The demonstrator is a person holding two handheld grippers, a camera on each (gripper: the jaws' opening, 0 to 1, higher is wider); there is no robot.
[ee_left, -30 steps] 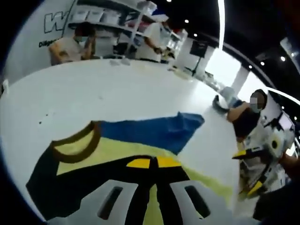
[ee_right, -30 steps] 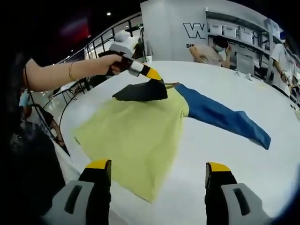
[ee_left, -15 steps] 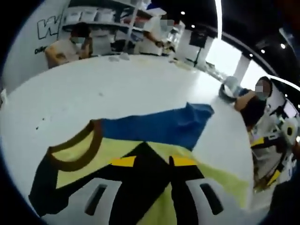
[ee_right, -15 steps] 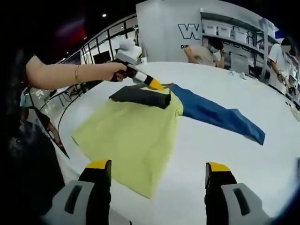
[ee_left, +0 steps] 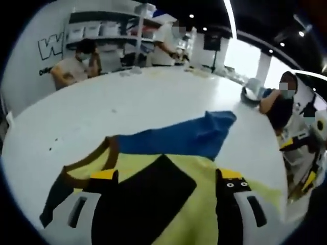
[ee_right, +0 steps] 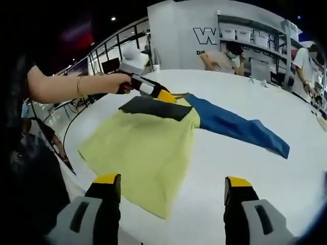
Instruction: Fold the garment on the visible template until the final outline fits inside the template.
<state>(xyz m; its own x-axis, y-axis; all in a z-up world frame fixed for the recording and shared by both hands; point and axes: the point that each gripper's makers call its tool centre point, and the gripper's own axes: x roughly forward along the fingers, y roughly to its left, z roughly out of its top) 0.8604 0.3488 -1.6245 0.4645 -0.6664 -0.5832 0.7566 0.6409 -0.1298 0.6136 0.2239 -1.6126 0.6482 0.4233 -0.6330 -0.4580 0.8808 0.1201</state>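
We see the garment [ee_right: 153, 148] flat on the white surface [ee_right: 240, 173] — its black sleeve between our left tool's [ee_left: 168, 181] spread jaws; our right tool [ee_right: 171, 186], jaws apart, hovers off the hem.

A big indoor hall, like a showroom or demo workspace. Beyond the tongs stretches a broad white round desk [ee_left: 153, 97], with seated people [ee_left: 76, 64] along its far edge. Behind them rise white shelving with bins [ee_left: 110, 30] and a white wall with large dark lettering [ee_right: 209, 34]. Spotlights dot a dark ceiling [ee_left: 265, 20], and a black railing [ee_right: 110, 53] runs off to one side.
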